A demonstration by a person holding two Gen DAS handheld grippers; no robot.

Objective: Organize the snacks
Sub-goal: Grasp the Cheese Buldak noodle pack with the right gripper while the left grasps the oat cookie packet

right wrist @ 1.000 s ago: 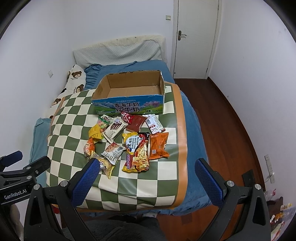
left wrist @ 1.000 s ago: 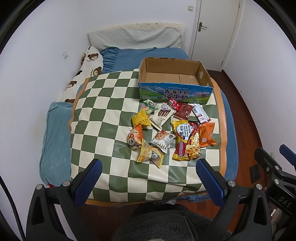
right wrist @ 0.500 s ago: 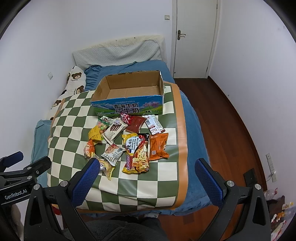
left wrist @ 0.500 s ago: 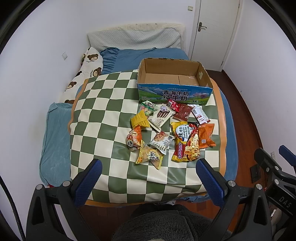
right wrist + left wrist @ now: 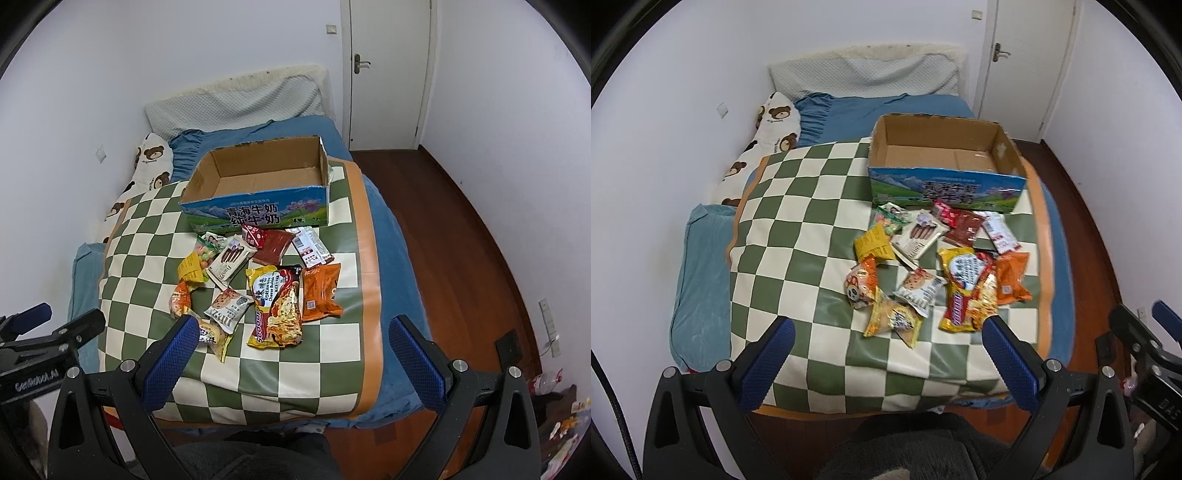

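Several snack packets lie in a loose pile on a green-and-cream checkered mat on a bed. A large yellow noodle packet lies near the front, an orange packet to its right. An open, empty cardboard milk box stands behind the pile. My left gripper is open and empty, held above the mat's near edge. My right gripper is open and empty, at the same height. Each gripper shows at the edge of the other's view.
The bed has a blue sheet, a bear-print pillow at the left and a grey headboard cushion. White walls stand left and behind. A closed white door and dark wood floor lie to the right.
Both grippers have moved forward toward the bed, so the snack pile and box appear a little closer. Their jaws stay open and nothing on the mat has moved.
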